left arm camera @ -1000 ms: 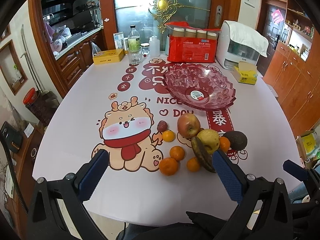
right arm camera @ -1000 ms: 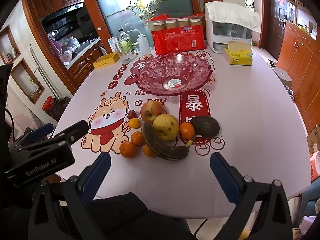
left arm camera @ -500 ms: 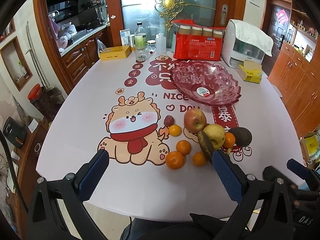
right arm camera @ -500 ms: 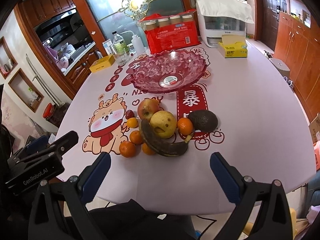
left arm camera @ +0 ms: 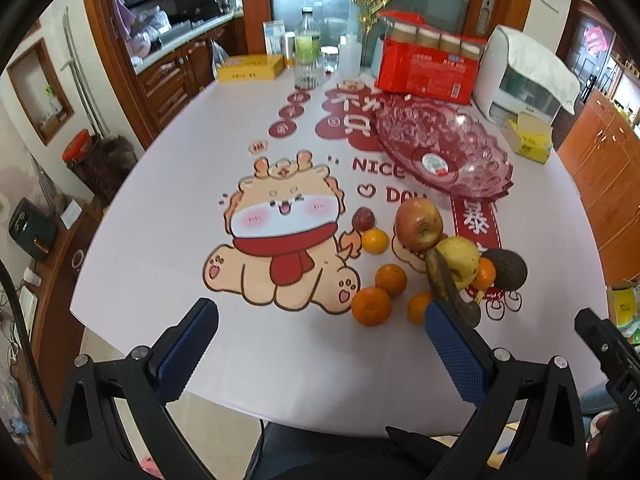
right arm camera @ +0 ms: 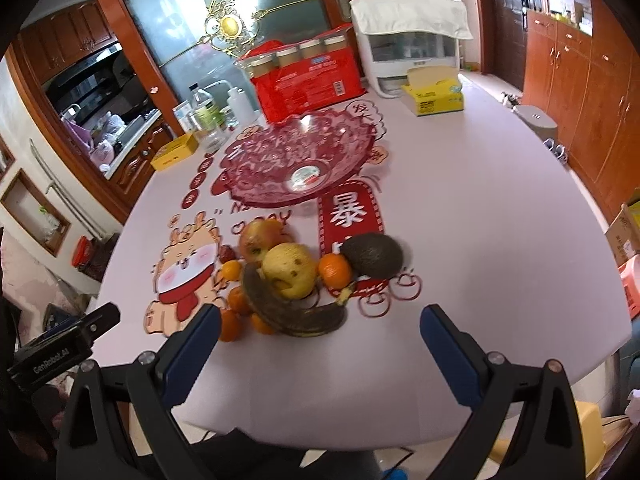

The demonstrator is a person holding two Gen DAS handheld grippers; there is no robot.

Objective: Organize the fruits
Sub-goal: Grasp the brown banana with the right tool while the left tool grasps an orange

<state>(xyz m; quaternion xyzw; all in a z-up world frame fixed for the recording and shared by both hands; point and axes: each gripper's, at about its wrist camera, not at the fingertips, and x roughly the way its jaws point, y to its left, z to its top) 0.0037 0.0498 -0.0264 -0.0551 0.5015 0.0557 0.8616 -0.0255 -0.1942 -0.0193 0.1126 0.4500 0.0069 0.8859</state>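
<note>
Both grippers hang over the near edge of the desk [left arm camera: 160, 208] with fingers spread wide and nothing between them: the left gripper [left arm camera: 320, 330] and the right gripper [right arm camera: 320, 332]. The fruits lie in a heap just ahead: apple [left arm camera: 419, 224], banana [right arm camera: 292, 312], avocado [right arm camera: 372, 255], oranges [left arm camera: 371, 306]. The pink glass bowl [right arm camera: 296, 160] sits farther back.

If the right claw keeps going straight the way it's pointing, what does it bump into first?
Probably the brown banana. The right claw is wide open and aimed at the fruit pile, and the banana lies nearest along that line, with the yellow fruit just behind it. Depth is hard to judge through the fisheye.
</note>
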